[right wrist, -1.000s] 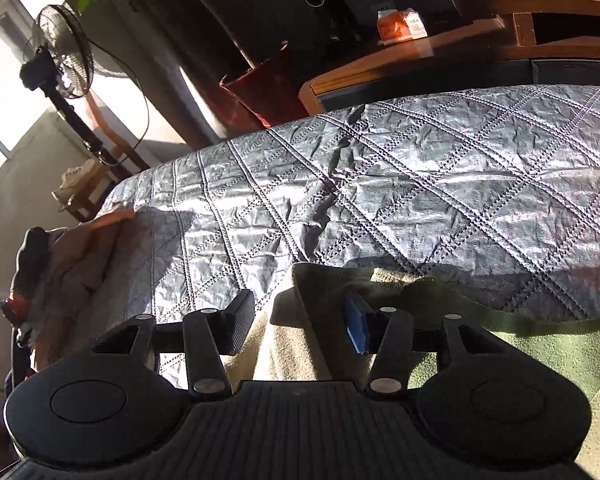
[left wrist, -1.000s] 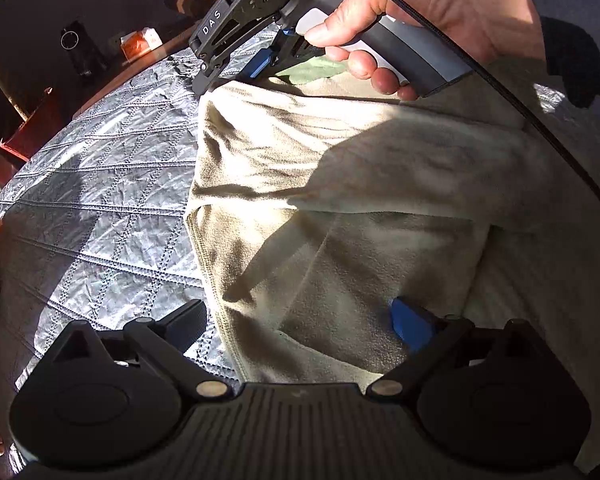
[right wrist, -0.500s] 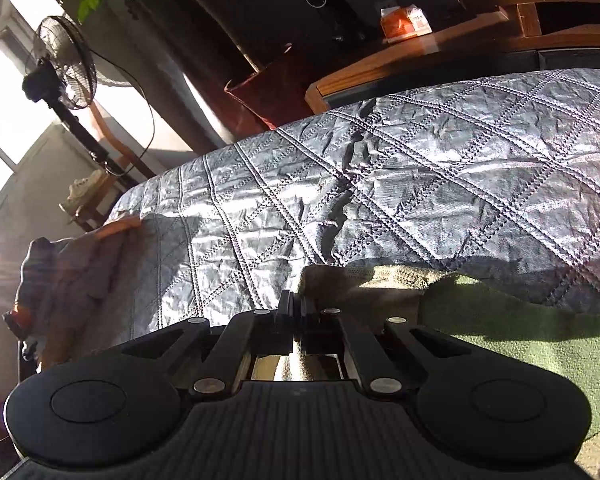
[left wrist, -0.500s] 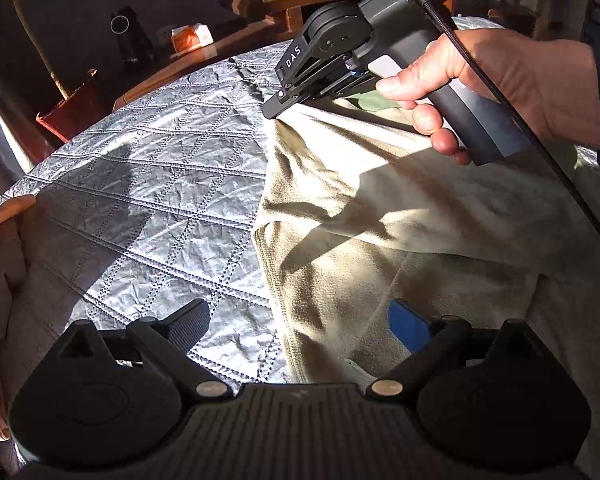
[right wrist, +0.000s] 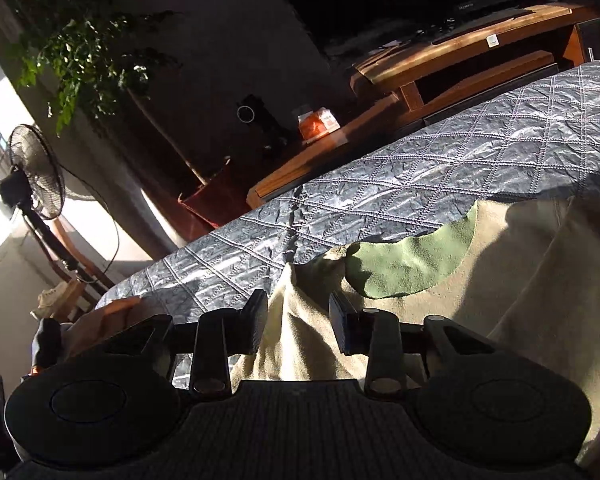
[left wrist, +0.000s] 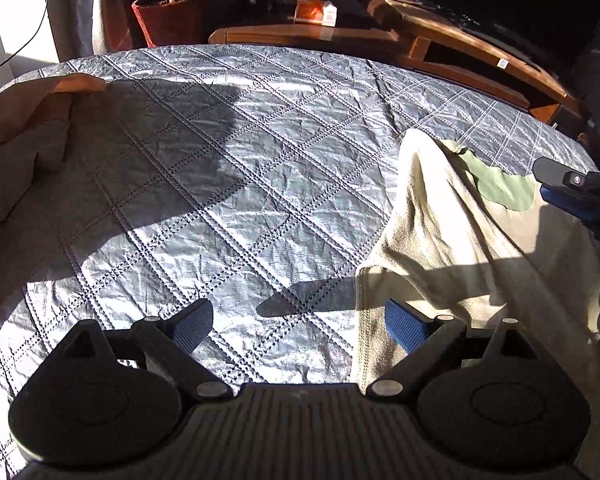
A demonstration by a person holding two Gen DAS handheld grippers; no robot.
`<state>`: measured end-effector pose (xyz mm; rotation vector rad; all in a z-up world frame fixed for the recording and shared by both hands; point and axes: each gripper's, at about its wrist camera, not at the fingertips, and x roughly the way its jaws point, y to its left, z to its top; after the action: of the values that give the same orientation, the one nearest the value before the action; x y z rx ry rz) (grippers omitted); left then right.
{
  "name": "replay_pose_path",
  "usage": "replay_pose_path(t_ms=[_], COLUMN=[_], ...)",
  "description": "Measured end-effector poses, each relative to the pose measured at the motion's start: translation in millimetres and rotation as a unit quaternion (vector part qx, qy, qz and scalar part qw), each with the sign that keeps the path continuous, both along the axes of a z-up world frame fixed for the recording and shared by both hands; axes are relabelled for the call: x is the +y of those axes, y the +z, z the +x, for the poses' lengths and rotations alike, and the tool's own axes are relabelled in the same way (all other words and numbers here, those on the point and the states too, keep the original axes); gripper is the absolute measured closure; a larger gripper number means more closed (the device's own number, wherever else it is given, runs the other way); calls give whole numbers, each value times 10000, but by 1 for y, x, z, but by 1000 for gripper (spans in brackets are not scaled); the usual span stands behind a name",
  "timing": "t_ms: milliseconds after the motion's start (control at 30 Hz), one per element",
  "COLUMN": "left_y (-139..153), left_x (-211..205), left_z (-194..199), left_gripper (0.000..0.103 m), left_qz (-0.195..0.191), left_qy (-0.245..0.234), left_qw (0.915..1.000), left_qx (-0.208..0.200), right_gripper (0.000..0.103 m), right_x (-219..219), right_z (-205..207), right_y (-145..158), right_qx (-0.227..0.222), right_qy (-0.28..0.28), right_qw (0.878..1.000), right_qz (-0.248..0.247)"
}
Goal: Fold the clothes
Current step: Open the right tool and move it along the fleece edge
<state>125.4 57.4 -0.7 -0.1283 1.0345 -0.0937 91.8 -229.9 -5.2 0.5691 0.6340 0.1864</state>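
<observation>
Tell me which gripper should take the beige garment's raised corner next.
Right. The right gripper is opening, its pads straddling the beige garment at the raised corner. The left gripper is open, mostly over the quilt, only one pad at the garment's near edge.

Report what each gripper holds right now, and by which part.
Nothing is gripped. The left gripper stands wide open over the quilt. The right gripper is opening; a raised fold of the beige garment lies between its pads, unpinched.
</observation>
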Motion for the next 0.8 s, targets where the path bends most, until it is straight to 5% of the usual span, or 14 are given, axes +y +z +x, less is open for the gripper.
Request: replay_pose_path(t_ms=[167, 333, 567, 800], left_y=[-2, -12, -13, -24], left_x=[4, 11, 3, 19], left_z=[5, 17, 22, 27], left_gripper=[13, 10, 10, 10], left_qz=[-407, -1073, -1408, -2940], left_qy=[183, 588, 624, 1144], left_qw=[9990, 9919, 9868, 9458], left_qx=[15, 330, 502, 766], right_gripper=[60, 55, 48, 45], right_x=[11, 0, 11, 2], right_z=[-32, -35, -37, -35], right_y=[-21, -24, -18, -26], right_qx=[161, -65, -244, -6], right_qy=[-138, -300, -72, -63], right_qw=[9982, 9995, 9996, 10000], right_qz=[-562, 67, -141, 0])
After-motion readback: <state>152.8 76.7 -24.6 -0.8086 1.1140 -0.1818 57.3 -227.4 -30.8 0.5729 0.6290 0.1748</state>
